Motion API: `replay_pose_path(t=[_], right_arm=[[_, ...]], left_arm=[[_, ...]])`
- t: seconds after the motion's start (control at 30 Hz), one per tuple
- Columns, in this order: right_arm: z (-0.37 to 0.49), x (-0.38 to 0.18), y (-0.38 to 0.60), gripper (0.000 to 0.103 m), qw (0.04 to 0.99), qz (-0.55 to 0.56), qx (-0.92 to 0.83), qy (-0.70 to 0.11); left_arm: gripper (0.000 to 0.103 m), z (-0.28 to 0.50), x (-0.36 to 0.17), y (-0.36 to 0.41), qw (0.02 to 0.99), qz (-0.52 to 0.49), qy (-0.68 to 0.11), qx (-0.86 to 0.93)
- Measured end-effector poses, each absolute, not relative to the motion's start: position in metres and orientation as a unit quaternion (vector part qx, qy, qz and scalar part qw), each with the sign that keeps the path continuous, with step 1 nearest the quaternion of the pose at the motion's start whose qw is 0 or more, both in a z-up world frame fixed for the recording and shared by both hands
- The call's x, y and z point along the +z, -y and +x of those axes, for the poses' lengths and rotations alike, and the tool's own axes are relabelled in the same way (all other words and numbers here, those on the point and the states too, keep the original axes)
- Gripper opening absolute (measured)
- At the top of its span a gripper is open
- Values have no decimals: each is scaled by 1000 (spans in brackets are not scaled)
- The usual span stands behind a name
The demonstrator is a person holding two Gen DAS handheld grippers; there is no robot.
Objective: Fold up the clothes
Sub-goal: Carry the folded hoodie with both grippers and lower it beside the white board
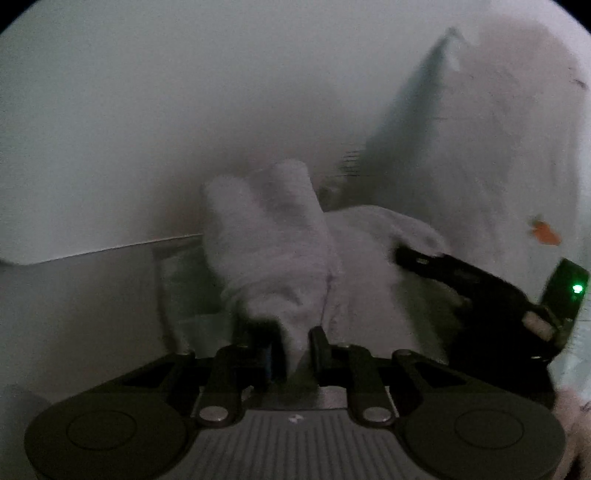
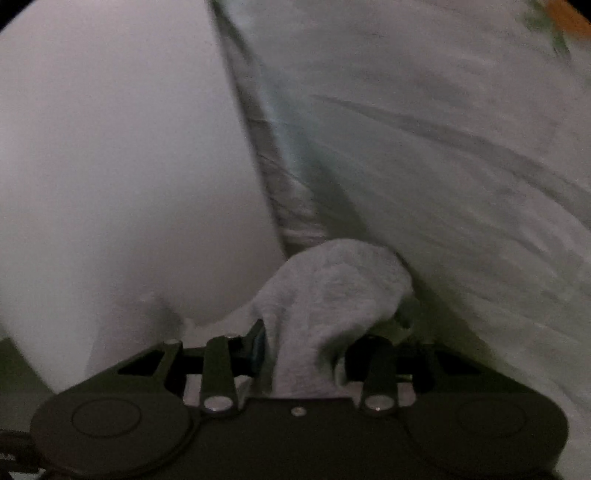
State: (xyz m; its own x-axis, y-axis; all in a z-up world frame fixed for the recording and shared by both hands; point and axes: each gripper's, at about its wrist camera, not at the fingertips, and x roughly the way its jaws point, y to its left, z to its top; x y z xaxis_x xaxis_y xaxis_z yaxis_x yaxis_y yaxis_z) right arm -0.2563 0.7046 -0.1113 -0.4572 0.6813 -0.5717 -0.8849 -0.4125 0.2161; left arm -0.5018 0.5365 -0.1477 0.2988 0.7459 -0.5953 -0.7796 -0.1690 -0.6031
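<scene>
Fleece garment [image 1: 280,236], white and fluffy, is the one piece of clothing in view, and both tools hold it. There are two hand-held grippers. The left hand-held gripper [image 1: 291,350] has its two fingers clenched on a bunched fold of the garment, which stands up from between the fingers and ends in two rounded lobes. The right hand-held gripper [image 2: 306,354] is also clenched on a bunch of the same fleece, which rises from between its fingers and bends over to the right.

The left wrist view shows things which the other view does not: the second gripper [image 1: 476,291] at the right side, black, with one green light on its body, its fingertip against the cloth; one small orange mark [image 1: 545,232] on the pale cloth [image 1: 517,147] at the right; and a straight pale edge [image 1: 110,249] at the left, which I cannot name with certainty. The right wrist view shows instead a large smooth white surface [image 2: 110,166] filling the left half, a dark narrow gap [image 2: 291,192] in the middle, and a wide streaked whitish sheet [image 2: 461,147] on the right with one orange and green patch [image 2: 561,18] in the top corner. Both pictures are dim and blurred.

In the left view, the held fold runs with its long axis away from the camera, slightly to the upper left, and the garment spreads from there across to the second gripper. I cannot tell the full shape of the garment.
</scene>
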Motion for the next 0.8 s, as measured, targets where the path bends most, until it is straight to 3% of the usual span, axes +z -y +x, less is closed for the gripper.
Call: replay_pose_path(t=[0.03, 0.13, 0.17, 0.27, 0.33, 0.43, 0.53, 0.63, 0.8], right_arm=[[-251, -115, -706, 39, 488, -208, 808, -257], [-233, -126, -699, 67, 522, -216, 776, -280], [-227, -130, -694, 72, 533, -216, 765, -289], [-204, -145, -683, 84, 548, -189, 739, -342], [-190, -153, -679, 86, 545, -161, 728, -384], [-181, -160, -680, 89, 533, -147, 721, -418], [-182, -157, -681, 95, 542, -164, 719, -403], [-180, -158, -675, 99, 550, -163, 717, -395], [-177, -167, -673, 102, 539, -142, 714, -423]], left_arm=[[24, -506, -154, -535, 639, -490, -17, 592], [30, -518, -171, -531, 642, -512, 6, 571], [31, -522, -175, -529, 647, -519, 19, 559], [46, -527, -176, -531, 667, -517, 30, 535], [60, -531, -176, -531, 673, -520, 44, 524], [71, -535, -174, -539, 666, -529, 71, 520], [89, -548, -165, -532, 644, -499, 88, 574], [94, -559, -160, -533, 629, -471, 75, 614], [95, -557, -185, -569, 634, -511, 39, 579]])
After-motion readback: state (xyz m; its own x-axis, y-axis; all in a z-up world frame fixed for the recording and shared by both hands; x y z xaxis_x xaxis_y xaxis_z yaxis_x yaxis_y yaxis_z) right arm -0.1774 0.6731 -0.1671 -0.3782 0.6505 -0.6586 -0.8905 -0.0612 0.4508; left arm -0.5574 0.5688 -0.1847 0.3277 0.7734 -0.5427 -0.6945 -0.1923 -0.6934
